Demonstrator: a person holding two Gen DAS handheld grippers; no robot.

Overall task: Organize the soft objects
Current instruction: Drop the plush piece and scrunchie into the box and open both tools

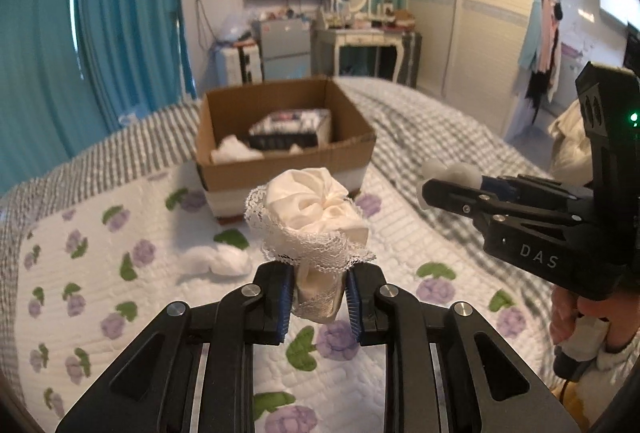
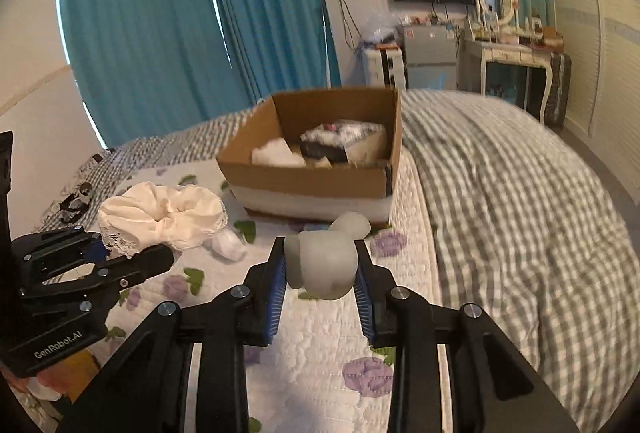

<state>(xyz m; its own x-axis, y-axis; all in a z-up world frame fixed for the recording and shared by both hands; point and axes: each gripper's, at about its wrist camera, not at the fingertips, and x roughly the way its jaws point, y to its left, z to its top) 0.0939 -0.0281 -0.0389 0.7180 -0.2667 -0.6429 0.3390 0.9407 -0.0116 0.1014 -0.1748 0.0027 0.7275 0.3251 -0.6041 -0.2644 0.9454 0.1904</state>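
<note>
My left gripper (image 1: 318, 293) is shut on a cream lace-trimmed scrunchie (image 1: 310, 217) and holds it above the bed; it also shows in the right wrist view (image 2: 168, 213). My right gripper (image 2: 322, 273) is shut on a soft white toy (image 2: 324, 261), seen from the left wrist view at the right (image 1: 452, 173). An open cardboard box (image 1: 280, 169) stands ahead on the bed with a patterned pouch (image 1: 292, 133) and white soft pieces inside; it also shows in the right wrist view (image 2: 316, 177). A white soft lump (image 1: 218, 259) lies on the quilt near the box.
The bed has a floral white quilt (image 1: 100, 293) and a grey checked blanket (image 2: 520, 213). Teal curtains (image 1: 100, 13) hang at the left. A dressing table (image 1: 364, 41), a small fridge (image 1: 284, 45) and a wardrobe (image 1: 472, 5) stand beyond the bed.
</note>
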